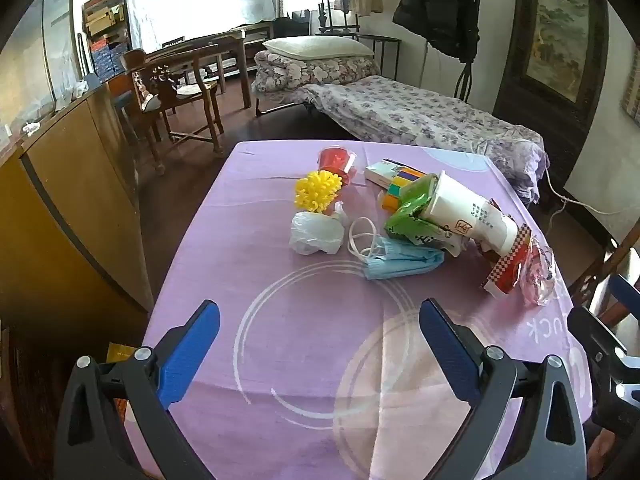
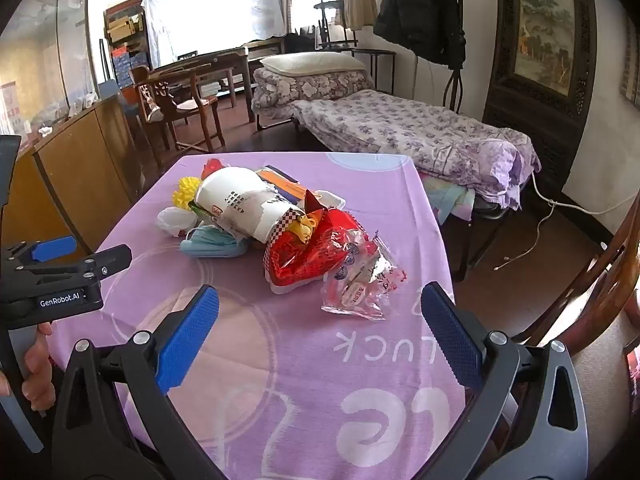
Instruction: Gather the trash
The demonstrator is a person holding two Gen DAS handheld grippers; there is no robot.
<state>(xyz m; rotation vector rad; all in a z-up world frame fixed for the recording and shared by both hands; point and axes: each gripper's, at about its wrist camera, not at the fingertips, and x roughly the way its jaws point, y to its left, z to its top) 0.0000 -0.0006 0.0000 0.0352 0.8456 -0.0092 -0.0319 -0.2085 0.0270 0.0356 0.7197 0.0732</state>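
A heap of trash lies on the purple tablecloth [image 1: 280,340]. It holds a blue face mask [image 1: 400,262], a white plastic bag [image 1: 316,234], a yellow spiky ball [image 1: 318,192], a red cup [image 1: 336,160], a green packet [image 1: 412,208], a white paper cup [image 1: 464,208] on its side, and a red snack bag [image 2: 312,256] with a clear wrapper [image 2: 360,284] beside it. My left gripper [image 1: 320,344] is open and empty, short of the mask. My right gripper [image 2: 320,332] is open and empty, just short of the clear wrapper.
A flowered bed [image 2: 400,128] stands beyond the table. A wooden cabinet [image 1: 80,184] runs along the left, with wooden chairs [image 1: 176,88] behind it. A chair back [image 2: 600,288] stands at the table's right. The left gripper's body [image 2: 60,280] shows at the right wrist view's left.
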